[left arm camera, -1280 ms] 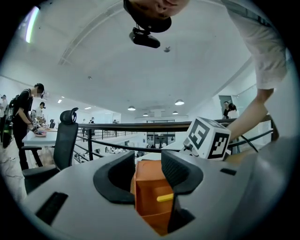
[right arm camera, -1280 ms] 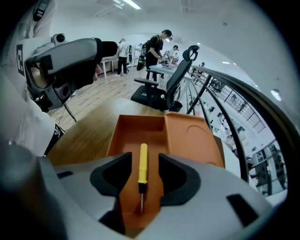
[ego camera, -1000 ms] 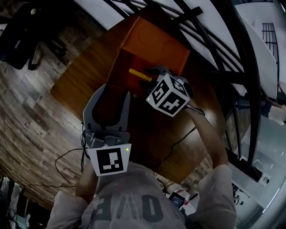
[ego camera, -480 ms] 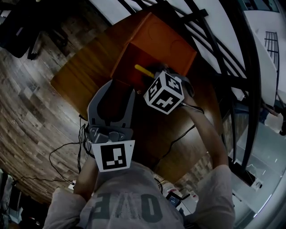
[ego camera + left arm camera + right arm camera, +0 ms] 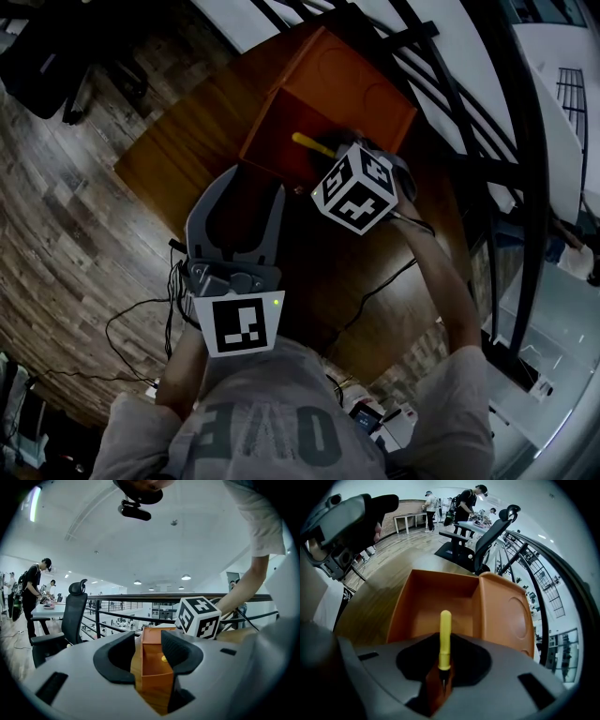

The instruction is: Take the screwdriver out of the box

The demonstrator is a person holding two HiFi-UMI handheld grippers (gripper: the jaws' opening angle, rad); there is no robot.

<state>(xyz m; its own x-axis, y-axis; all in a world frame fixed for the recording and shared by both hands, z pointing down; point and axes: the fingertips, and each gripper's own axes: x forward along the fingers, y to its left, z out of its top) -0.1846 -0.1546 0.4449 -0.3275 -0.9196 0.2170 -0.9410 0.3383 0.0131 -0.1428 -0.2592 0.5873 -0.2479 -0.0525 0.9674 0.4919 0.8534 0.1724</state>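
Observation:
An orange box stands open on the wooden table, its lid hinged back. The yellow-handled screwdriver lies inside it, also visible as the yellow handle in the head view. My right gripper points steeply down into the box and is shut on the screwdriver near the base of its handle. The dark shaft runs back between the jaws. My left gripper hovers level in front of the box, open, with nothing between its jaws; the box shows beyond its gap.
A black railing runs behind the table. Cables trail over the wooden floor at the left. An office chair and desks with people stand farther off.
My right gripper's marker cube has shifted slightly towards the box over the yellow handle. The left gripper keeps the same place in front of the box, still open.

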